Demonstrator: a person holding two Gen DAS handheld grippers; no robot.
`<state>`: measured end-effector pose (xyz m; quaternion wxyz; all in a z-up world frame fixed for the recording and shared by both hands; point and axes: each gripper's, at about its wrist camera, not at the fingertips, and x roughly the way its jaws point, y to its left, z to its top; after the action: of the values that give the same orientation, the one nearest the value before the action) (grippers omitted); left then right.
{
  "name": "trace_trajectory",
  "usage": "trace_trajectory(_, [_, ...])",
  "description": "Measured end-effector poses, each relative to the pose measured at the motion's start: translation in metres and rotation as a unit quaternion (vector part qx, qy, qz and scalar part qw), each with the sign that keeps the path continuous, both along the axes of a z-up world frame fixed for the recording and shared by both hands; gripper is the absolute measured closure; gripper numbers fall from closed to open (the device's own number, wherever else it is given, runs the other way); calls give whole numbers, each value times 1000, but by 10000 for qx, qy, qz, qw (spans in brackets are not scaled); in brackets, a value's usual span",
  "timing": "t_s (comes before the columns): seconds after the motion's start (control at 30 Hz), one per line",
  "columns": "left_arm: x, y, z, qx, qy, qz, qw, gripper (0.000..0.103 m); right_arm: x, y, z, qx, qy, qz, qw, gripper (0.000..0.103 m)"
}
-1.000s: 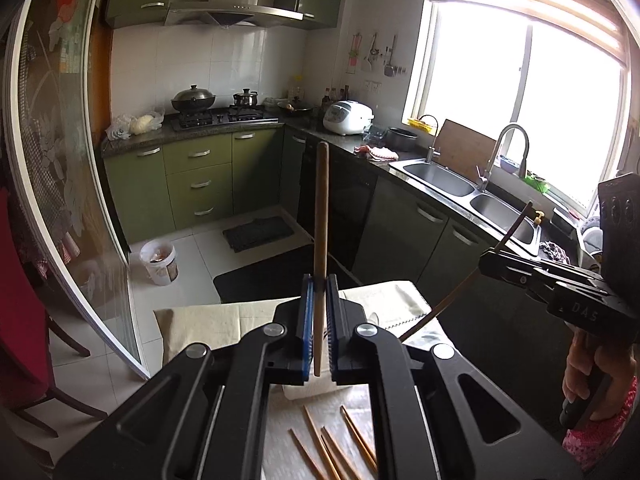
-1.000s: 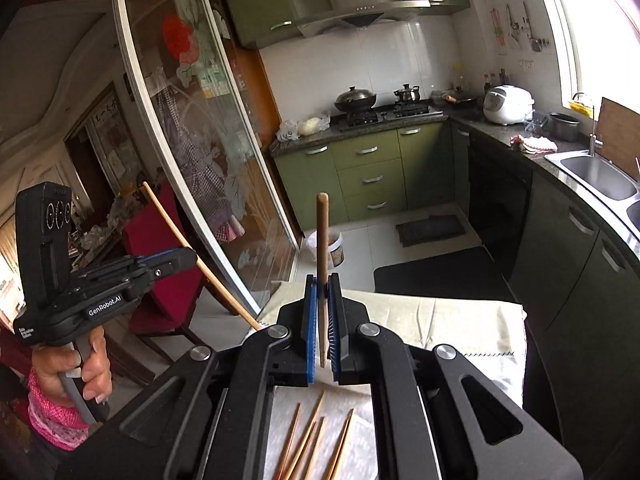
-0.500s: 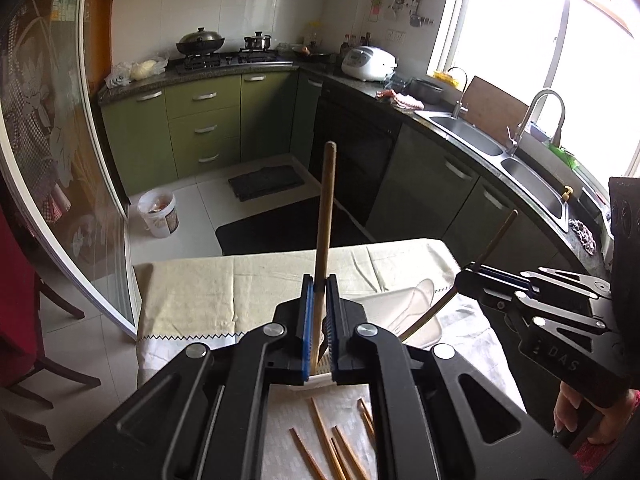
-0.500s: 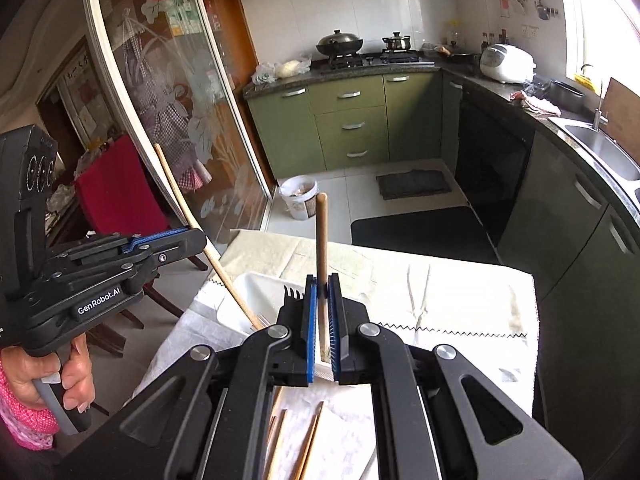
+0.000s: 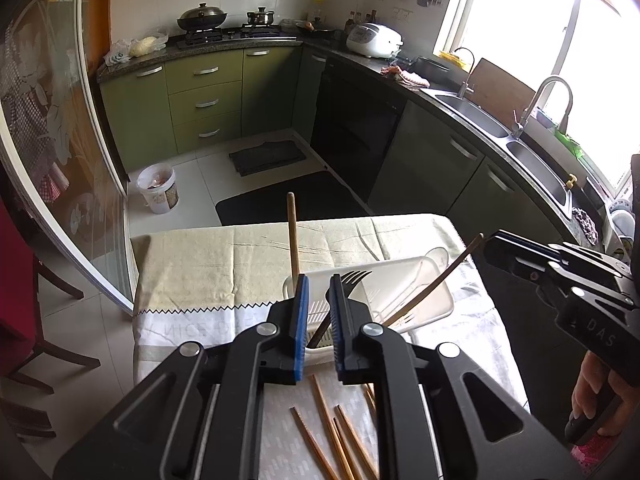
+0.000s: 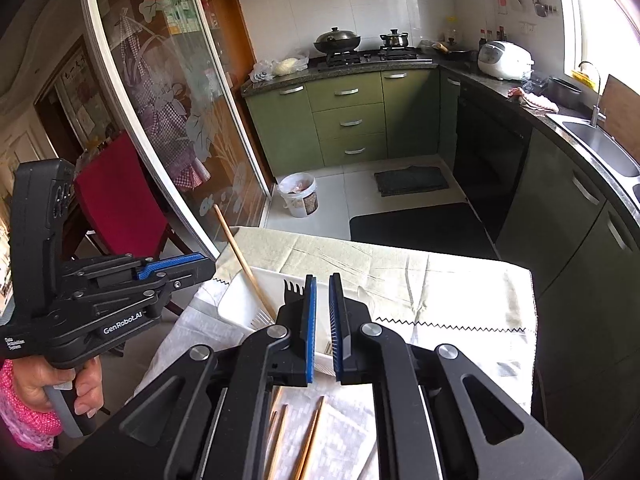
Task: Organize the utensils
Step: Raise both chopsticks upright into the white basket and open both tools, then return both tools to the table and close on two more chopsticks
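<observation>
Over on the left, the left hand (image 6: 60,384), pink sleeve at the wrist, wrapped round a black handle. Next along, the left claw (image 5: 318,284): tilted down over the near end of the white tray (image 5: 436,304), opening right now, blue pads parted and gripping nothing. Right at the tip of its left-hand pad, a brown chopstick (image 5: 293,240) standing almost upright, lower end hidden behind that pad, so no telling whether touching or just beside. Seen from the right wrist, same stick leaning up and to the left out of the tray, close by the claw's tip. Down in the gap between the pads, only the dark handle of a black fork (image 5: 352,276), lying in the tray with its tines toward the far end. Across the middle now: tray resting on a pale cloth (image 5: 224,264) spread over the counter, and nearer the cameras several loose chopsticks (image 5: 324,408) scattered flat on the cloth, outside the tray. Further right, a second chopstick (image 5: 440,276), slanting from the tray floor up and to the right, top end just at the tip of the right claw (image 6: 323,280). Open too, pads apart, nothing between them, hanging over the tray's near end. Far right, the right hand (image 5: 600,392) on its handle.
</observation>
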<state>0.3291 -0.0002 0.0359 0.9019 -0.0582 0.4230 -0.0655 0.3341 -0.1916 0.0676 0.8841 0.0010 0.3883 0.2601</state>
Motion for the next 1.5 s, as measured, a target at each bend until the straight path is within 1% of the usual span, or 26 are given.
trace_trajectory(0.07, [-5, 2, 4, -41, -41, -11, 10000, 93, -7, -6, 7, 107, -58, 13, 9999, 91])
trace_trajectory(0.1, [-9, 1, 7, -48, -60, -34, 10000, 92, -12, -11, 10, 163, -103, 26, 9998, 91])
trace_trajectory(0.17, [-19, 0, 10, -56, -64, -88, 9999, 88, -24, -19, 18, 249, -198, 77, 9995, 91])
trace_trajectory(0.2, [-24, 1, 11, -66, -38, -110, 9999, 85, -29, -24, 20, 309, -233, 102, 9992, 91])
trace_trajectory(0.3, [-46, -2, 3, -103, 189, -190, 9996, 85, -48, -40, 24, 503, -249, 189, 9982, 87])
trace_trajectory(0.37, [-62, -4, -13, -123, 498, -229, 9984, 85, -62, -51, 19, 516, -236, 231, 9981, 81])
trace_trajectory(0.47, [-83, -5, -55, -173, 1173, -216, 9927, 83, -83, -59, -2, 232, -31, 343, 9991, 74])
trace_trajectory(0.57, [-93, -9, -96, -30, 1625, -163, 9866, 83, -97, -65, -35, 10, 292, 392, 9988, 73])
trace_trajectory(0.67, [-93, -12, -130, -40, 1971, -85, 9803, 83, -105, -77, -66, -20, 620, 323, 9976, 73])
trace_trajectory(0.77, [-88, -18, -154, -21, 2200, -50, 9755, 83, -109, -94, -89, -31, 825, 169, 9964, 73])
trace_trajectory(0.87, [-80, -24, -172, -5, 2478, 36, 9688, 83, -110, -109, -102, -77, 939, 20, 9955, 73])
trace_trajectory(1.0, [-76, -28, -188, 88, 2679, 176, 9633, 83, -110, -121, -110, -117, 1008, -26, 9948, 73])
trace_trajectory(1.1, [-76, -31, -194, 168, 2746, 245, 9611, 83, -114, -118, -117, -162, 1055, 39, 9943, 73])
trace_trajectory(1.17, [-75, -33, -196, 177, 2796, 267, 9596, 86, -115, -111, -126, -247, 1129, 150, 9932, 73])
trace_trajectory(1.27, [-77, -34, -196, 227, 2750, 275, 9608, 87, -112, -87, -146, -301, 1322, 356, 9901, 73])
trace_trajectory(1.33, [-79, -35, -197, 326, 2712, 231, 9617, 93, -113, -70, -161, -352, 1437, 504, 9877, 73])
trace_trajectory(1.5, [-83, -23, -197, 555, 2665, 71, 9622, 94, -99, -29, -192, -651, 1683, 698, 9811, 73])
